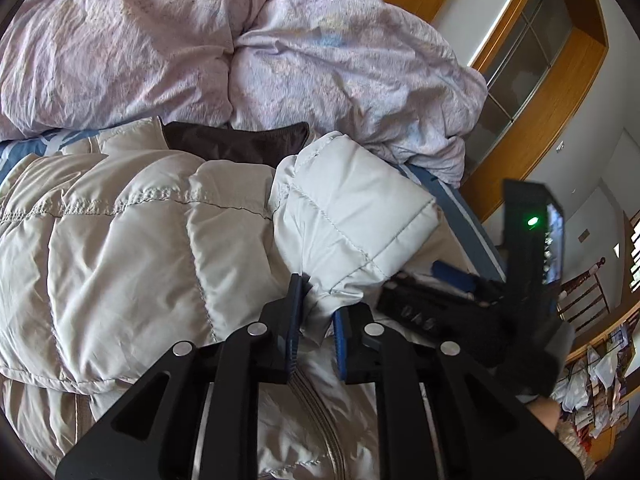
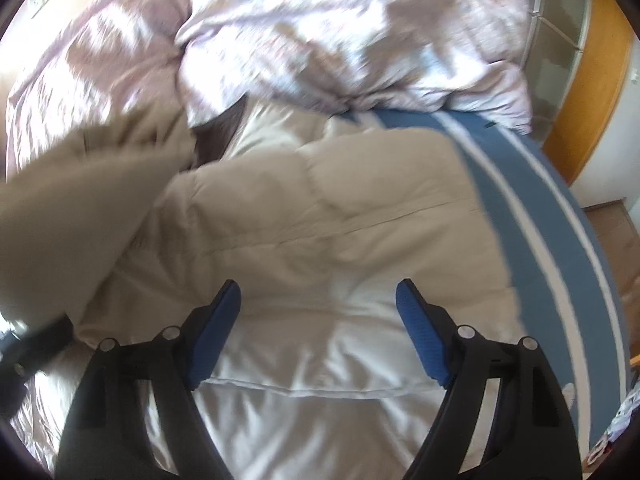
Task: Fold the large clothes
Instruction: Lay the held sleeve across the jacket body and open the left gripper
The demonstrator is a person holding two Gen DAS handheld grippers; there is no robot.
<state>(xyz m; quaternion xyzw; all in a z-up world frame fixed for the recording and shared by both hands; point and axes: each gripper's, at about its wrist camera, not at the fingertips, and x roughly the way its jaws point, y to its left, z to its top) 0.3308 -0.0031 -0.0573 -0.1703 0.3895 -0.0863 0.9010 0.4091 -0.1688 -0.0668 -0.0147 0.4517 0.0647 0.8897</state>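
A puffy, quilted beige down jacket (image 1: 120,240) with satiny, stitched panels lies on the bed, its dark brown lining at twelve o'clock. The left gripper (image 1: 316,312) has its jaws clenched on the pale sleeve cuff (image 1: 352,224). At three o'clock, the right gripper (image 2: 318,320) hovers over the jacket, jaws released and empty. A crumpled lilac duvet (image 1: 200,40) is heaped beyond, beside a blue striped sheet (image 2: 520,184).
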